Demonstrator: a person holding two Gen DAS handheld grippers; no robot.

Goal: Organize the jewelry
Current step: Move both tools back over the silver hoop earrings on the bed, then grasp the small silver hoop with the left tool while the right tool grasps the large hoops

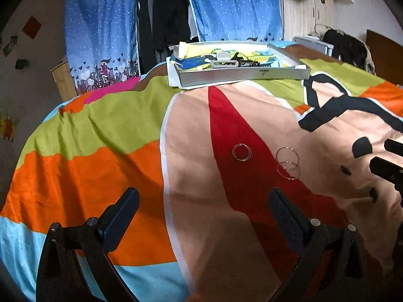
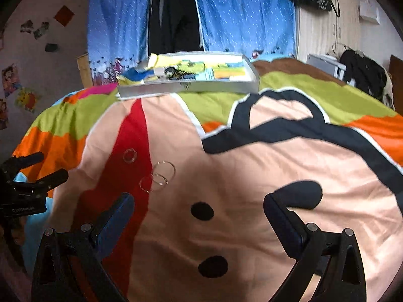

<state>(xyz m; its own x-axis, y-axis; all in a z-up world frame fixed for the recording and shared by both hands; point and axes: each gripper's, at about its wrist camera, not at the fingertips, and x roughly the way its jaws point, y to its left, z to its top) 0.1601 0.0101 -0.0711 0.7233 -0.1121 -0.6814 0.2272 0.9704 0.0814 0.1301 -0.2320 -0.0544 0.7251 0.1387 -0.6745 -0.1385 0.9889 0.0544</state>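
**Hoops loose on the bedspread, both claws wide open**

So the thin silver hoop earrings are lying flat on the colourful bedspread point(image 1: 105, 130), well short of its far edge. One pair of overlapping hoops point(image 1: 241, 152) sits on the red wedge of the print, and a second overlapping pair point(image 1: 288, 163) is just to its right, straddling the border between red and peach. The two pairs are near each other but not touching.

The left gripper point(image 1: 204, 201) has its fingers spread wide, nothing between them, and both pairs lie ahead of it, closer to its right finger. The right gripper point(image 2: 199, 206) is spread apart and empty too; from its camera the hoops are ahead and off to the left, just past its left fingertip point(image 2: 126, 201).

Way back at the far edge of the bed there's a shallow grey tray point(image 1: 241, 74) holding a dark chain, a pale clip and some bright yellow-and-blue cloth or paper. Behind that hang blue dotted curtains point(image 1: 100, 25).
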